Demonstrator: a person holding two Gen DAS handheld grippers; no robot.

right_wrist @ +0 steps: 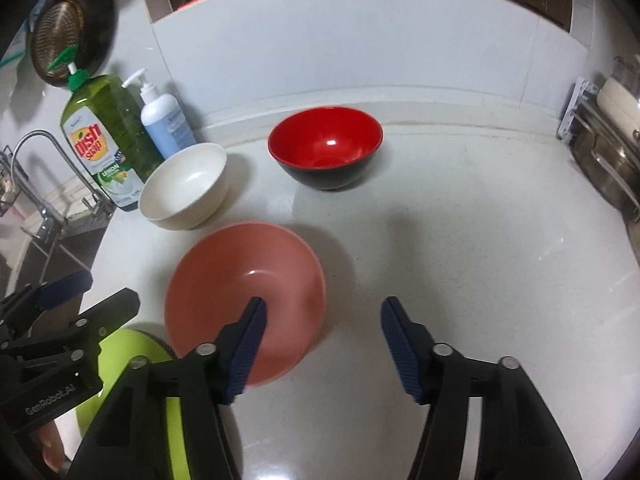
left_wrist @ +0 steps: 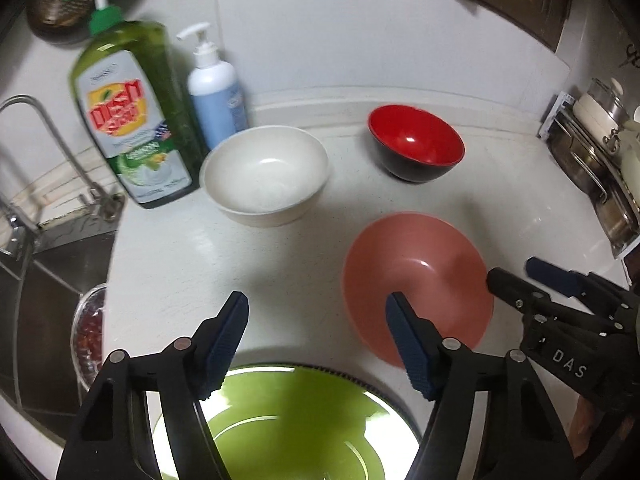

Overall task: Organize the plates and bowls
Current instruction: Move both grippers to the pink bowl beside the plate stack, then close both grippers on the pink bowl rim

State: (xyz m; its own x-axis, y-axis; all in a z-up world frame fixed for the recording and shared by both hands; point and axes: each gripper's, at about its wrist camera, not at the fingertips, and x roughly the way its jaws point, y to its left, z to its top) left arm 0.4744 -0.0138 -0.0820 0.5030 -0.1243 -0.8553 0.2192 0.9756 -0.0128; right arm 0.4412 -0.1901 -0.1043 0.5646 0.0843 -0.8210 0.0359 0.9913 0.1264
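The left gripper (left_wrist: 316, 336) hung spread and empty above the far rim of the green plate (left_wrist: 288, 420), pinching nothing. The right gripper (right_wrist: 324, 340) was likewise spread and empty, its left finger over the near edge of the pink bowl (right_wrist: 240, 280). Beyond stood the white bowl (left_wrist: 264, 176) and the red-and-black bowl (left_wrist: 416, 144), apart from one another on the white counter (right_wrist: 440, 240). Nothing looked stacked yet, so the sorting seemed barely begun. The green plate was cut off by the lower edge and partly hidden behind the fingers; whether anything lay on it could not be told.
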